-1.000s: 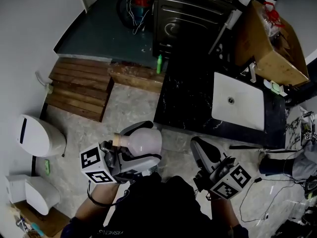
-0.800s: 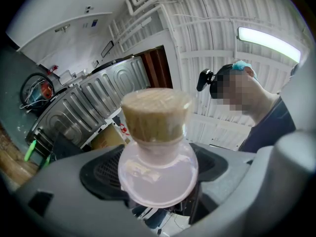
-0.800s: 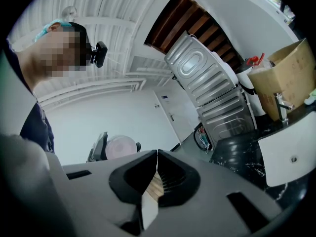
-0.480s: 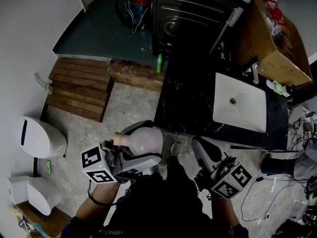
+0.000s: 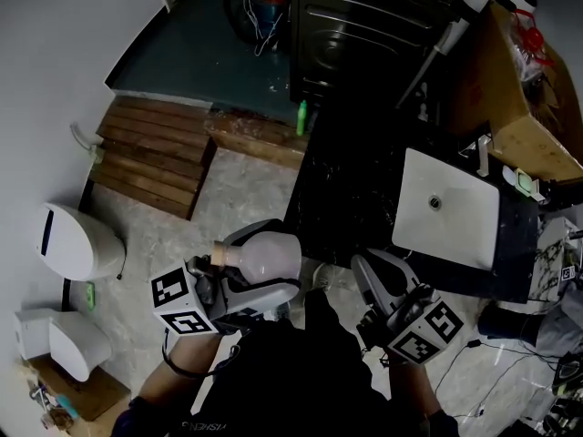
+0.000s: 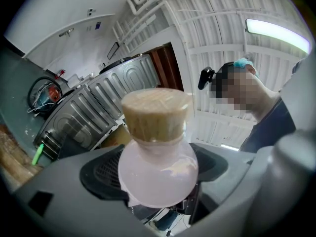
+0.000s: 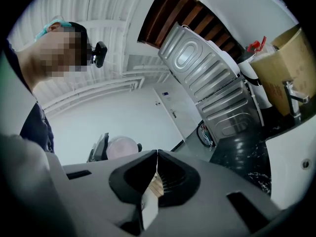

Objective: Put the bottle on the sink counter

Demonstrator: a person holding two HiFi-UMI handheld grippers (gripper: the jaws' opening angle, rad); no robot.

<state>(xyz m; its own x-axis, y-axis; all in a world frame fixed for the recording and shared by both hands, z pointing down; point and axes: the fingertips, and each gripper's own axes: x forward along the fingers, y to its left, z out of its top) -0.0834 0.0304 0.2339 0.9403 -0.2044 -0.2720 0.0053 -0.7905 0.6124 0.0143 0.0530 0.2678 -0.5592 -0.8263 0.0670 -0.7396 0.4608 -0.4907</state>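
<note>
1. Left tool (image 5: 276, 264): clenched on the bottle (image 6: 158, 168). The left gripper view shows both jaws pressing the pale pink, round body, with the tan cap above them.
2. The head view adds what that view lacks. The bottle lies sideways with its cap pointing away from the sink (image 5: 446, 209). It is held over the tiled floor (image 5: 246, 198), off the bench (image 5: 351, 185) and well apart from the sink.
3. Right tool (image 7: 157, 157): clenched, with the jaws meeting. I can make out no object gripped between them. It hangs nearer the sink than the left tool, just off the bench edge.
4. Only the right gripper view shows the bottle from the side, sitting in the left tool.
5. A bare black stretch of bench lies between the bottle and the sink.
6. Surroundings:
   - A tap (image 5: 483, 153) and a cardboard box (image 5: 528, 107) stand behind the sink.
   - A dark ribbed appliance (image 5: 364, 25) stands beyond the bench.
   - A small green container (image 5: 301, 116) sits at the appliance's foot.
   - Wooden slats (image 5: 155, 153) and a white bin (image 5: 77, 242) are far from the sink.
</note>
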